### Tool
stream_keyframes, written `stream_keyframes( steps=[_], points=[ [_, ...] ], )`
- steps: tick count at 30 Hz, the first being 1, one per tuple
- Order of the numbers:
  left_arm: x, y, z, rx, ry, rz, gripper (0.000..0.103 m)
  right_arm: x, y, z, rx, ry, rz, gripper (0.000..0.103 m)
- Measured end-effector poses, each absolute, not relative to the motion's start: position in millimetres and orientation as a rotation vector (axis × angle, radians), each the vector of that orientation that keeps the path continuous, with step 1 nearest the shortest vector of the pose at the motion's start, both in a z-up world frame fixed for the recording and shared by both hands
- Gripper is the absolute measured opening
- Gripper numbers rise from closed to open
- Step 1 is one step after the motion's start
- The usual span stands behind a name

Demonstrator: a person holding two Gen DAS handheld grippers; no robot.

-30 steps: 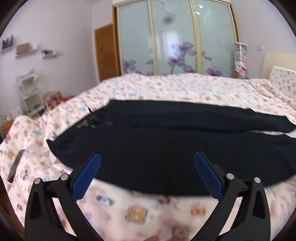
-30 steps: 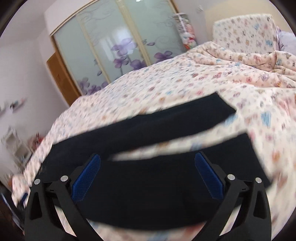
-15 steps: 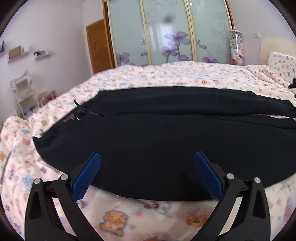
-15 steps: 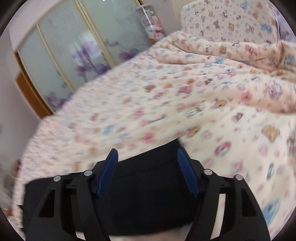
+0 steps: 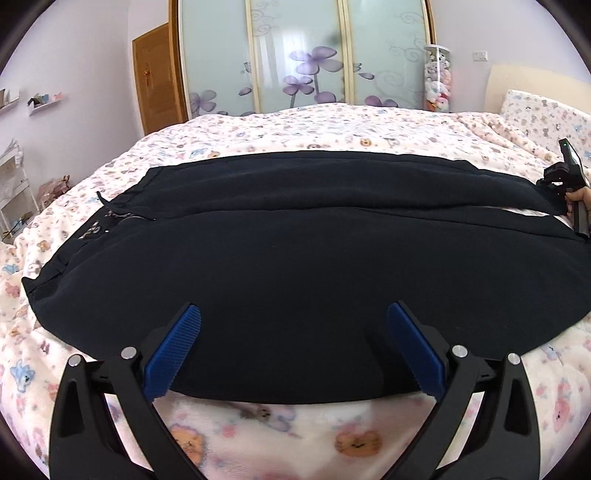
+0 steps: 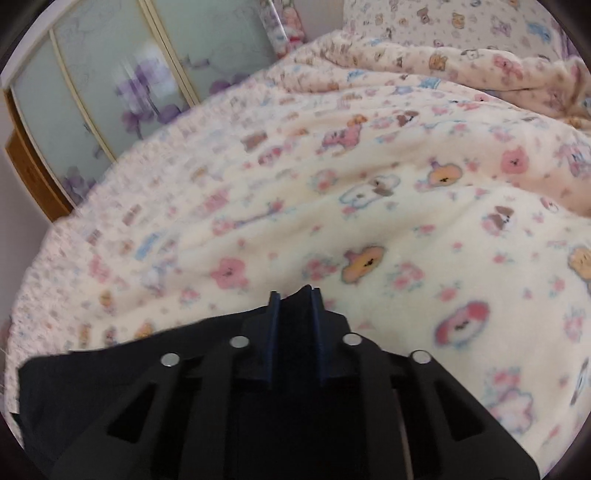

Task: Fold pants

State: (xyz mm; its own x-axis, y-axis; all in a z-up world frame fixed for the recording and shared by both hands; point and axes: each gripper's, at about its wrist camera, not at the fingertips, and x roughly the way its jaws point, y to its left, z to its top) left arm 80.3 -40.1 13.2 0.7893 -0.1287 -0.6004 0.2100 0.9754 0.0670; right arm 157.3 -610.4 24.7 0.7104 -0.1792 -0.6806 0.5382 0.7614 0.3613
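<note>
Black pants (image 5: 295, 258) lie spread lengthwise across the bed, waistband at the left, both legs running right. My left gripper (image 5: 293, 350) is open, its blue pads just above the near edge of the near leg. My right gripper (image 6: 294, 314) is shut on the pants' hem (image 6: 295, 325), which fills the gap between its pads; it also shows at the far right of the left wrist view (image 5: 570, 188), at the leg ends.
A cream blanket with cartoon animals (image 6: 369, 221) covers the bed. Pillows (image 6: 461, 22) lie at the headboard end. Sliding wardrobe doors (image 5: 303, 55) and a wooden door (image 5: 155, 77) stand beyond the bed. A shelf rack (image 5: 11, 184) is at the left.
My right gripper has moved to the leg end and closed on the hem. My left gripper has moved closer over the near leg's edge, still open.
</note>
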Motion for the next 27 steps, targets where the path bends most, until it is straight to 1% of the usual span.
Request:
stream_keyframes(
  steps=[3, 8, 10, 14, 17, 19, 23, 24, 27],
  points=[
    [81.6, -37.0, 14.4, 0.109, 0.636, -0.186, 0.101, 133.0, -606.0, 43.3, 0.618, 0.556, -0.363, 0.008],
    [87.2, -19.7, 14.9, 0.0, 0.658, -0.198, 0.101, 86.1, -573.1, 85.2, 0.572, 0.421, -0.209, 0.008],
    [88.1, -11.2, 15.8, -0.055, 0.657, -0.203, 0.101, 52.0, -552.4, 100.1, 0.552, 0.353, -0.134, 0.007],
    [85.7, 3.3, 17.6, -0.141, 0.639, -0.201, 0.101, -12.4, -514.8, 108.6, 0.522, 0.266, -0.012, 0.007],
    [83.2, 7.6, 17.7, -0.17, 0.637, -0.204, 0.101, -60.8, -488.9, 97.2, 0.538, 0.233, 0.06, 0.007],
    [80.4, 8.4, 21.5, -0.177, 0.623, -0.222, 0.101, -89.5, -477.1, 79.8, 0.59, 0.231, 0.078, 0.007],
    [64.8, 11.4, 53.8, -0.252, 0.495, -0.37, 0.101, -112.9, -479.4, 41.4, 0.772, 0.231, 0.072, 0.006],
    [67.2, 9.6, 63.4, -0.266, 0.496, -0.401, 0.101, -115.6, -480.6, 32.0, 0.807, 0.227, 0.074, 0.006],
    [106.1, -11.8, 96.4, -0.289, 0.653, -0.524, 0.101, -116.6, -482.7, 27.8, 0.833, 0.204, 0.076, 0.006]
  ],
)
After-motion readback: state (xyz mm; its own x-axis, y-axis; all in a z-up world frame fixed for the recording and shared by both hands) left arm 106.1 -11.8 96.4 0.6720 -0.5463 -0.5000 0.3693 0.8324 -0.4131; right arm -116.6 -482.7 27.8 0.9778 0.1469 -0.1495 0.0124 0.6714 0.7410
